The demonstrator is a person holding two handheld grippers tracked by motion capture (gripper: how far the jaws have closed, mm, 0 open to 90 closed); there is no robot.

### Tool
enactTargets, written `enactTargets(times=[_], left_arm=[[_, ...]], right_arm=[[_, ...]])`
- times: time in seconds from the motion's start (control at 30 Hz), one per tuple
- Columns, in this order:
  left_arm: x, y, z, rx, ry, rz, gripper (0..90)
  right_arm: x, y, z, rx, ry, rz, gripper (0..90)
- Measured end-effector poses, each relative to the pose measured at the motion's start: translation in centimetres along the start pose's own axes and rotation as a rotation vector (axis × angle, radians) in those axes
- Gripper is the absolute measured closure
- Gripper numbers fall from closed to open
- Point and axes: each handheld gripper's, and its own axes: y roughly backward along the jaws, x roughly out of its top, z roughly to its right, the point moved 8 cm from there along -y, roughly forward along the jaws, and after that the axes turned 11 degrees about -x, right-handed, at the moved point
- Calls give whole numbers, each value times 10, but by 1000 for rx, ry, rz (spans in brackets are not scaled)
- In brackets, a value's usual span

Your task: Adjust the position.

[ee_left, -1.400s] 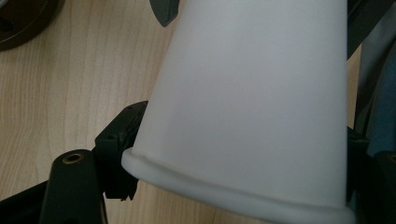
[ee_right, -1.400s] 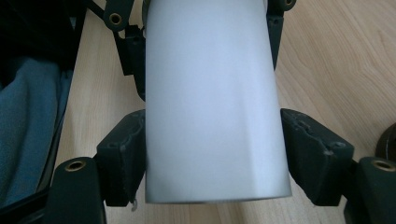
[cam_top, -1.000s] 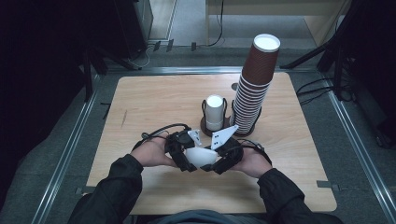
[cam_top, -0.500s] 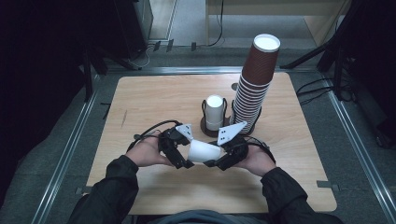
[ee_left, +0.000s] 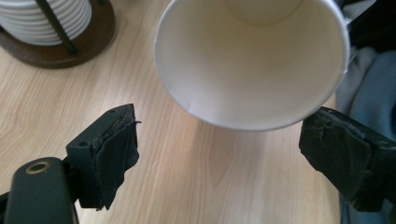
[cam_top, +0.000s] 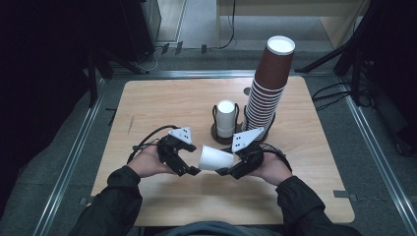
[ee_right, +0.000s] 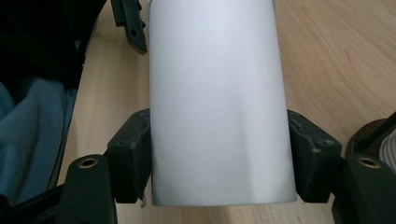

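While my right gripper (cam_top: 235, 164) clamps the white paper cup (cam_top: 216, 158) near its base, one jaw on each side of the wall, the cup lies sideways just above the table (cam_top: 162, 103), its open mouth turned toward my left gripper (cam_top: 189, 160). That left one stands wide apart, holding nothing; in the left gripper view the cup's rim sits between and just beyond its two pads (ee_left: 116, 154), not touching either.

The main risk I see is crushing. A paper wall gives easily, and the rim is the softest part once it goes oval, so if I close the left jaws hard across the mouth it will likely buckle or crease. In the right gripper view the wall between the jaws looks straight and undented, so the present squeeze seems fair; any more could fold it.

A second risk is a slip: the surface is smooth, and if I loosen the right hold before the left has a proper bite, the cup may drop and roll toward the table's near edge.

The holder (cam_top: 225, 132) with its white cups and the tall brown stack (cam_top: 268, 93) stand close behind my hands; a careless swing could tip that stack
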Motion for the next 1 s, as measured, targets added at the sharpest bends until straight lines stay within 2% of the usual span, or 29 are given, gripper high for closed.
enactTargets(times=[0.07, 0.2, 0.27, 0.47, 0.67, 0.87, 1.0], left_arm=[[2, -1, 0, 5, 1, 23, 100], [6, -3, 2, -17, -4, 52, 93], [7, -3, 2, -16, -8, 68, 94], [13, -1, 5, -65, -9, 136, 94], [16, -4, 7, -87, -17, 145, 97], [20, -1, 9, -113, -16, 186, 134], [20, -2, 9, -113, -26, 178, 146]], right_arm=[[0, 1, -1, 5, -3, 2, 329], [1, 2, -1, 11, 0, 12, 328], [2, 2, -2, 19, -4, 24, 328], [5, 4, -2, 29, -9, 51, 328], [7, 3, -4, 45, -7, 61, 328], [8, 1, -6, 59, -19, 64, 327], [10, 0, -7, 66, -25, 78, 327]])
